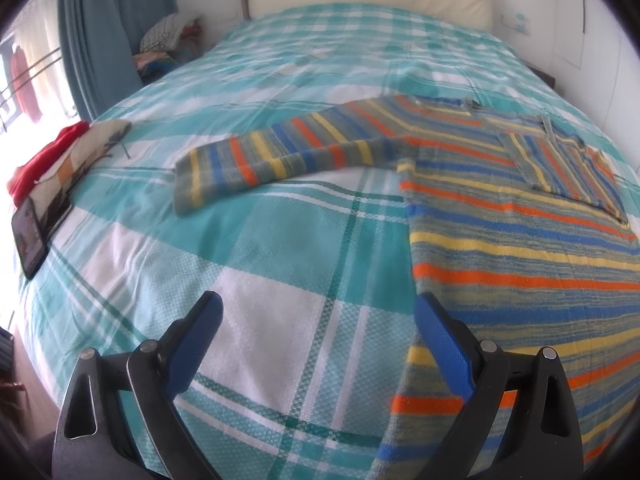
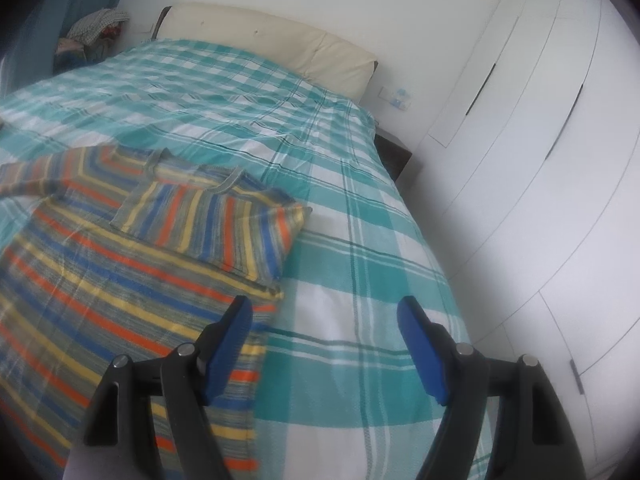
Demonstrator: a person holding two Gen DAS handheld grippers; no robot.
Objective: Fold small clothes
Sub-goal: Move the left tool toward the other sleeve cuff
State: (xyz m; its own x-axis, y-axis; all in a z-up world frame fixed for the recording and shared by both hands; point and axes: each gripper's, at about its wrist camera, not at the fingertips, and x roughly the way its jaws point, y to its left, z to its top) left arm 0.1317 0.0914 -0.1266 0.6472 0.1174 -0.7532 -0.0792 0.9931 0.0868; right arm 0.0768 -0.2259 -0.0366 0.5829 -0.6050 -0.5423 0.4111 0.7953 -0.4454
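From my left hand-held gripper, I look along a bed covered in a teal and white check sheet. Its jaws stand wide apart with nothing between them, hovering over bare sheet just beside the sweater. The sweater, striped in orange, blue, yellow and grey, lies flat on the right part of the bed. One sleeve stretches straight out to the left, not yet folded. The other sleeve is already folded in across the chest. At the bed's left edge lie a phone and some red and pale cloth, well apart from the sweater.

From my right hand-held gripper, the same bed runs toward a cream headboard, with white wardrobe doors on the right. These jaws are also apart and hold nothing; the left finger hangs over the sweater's edge, the right over bare sheet. The folded sleeve rests on the body near the neckline.

I judge the fold as barely started: one sleeve in, the outstretched sleeve and the body folds still to do.
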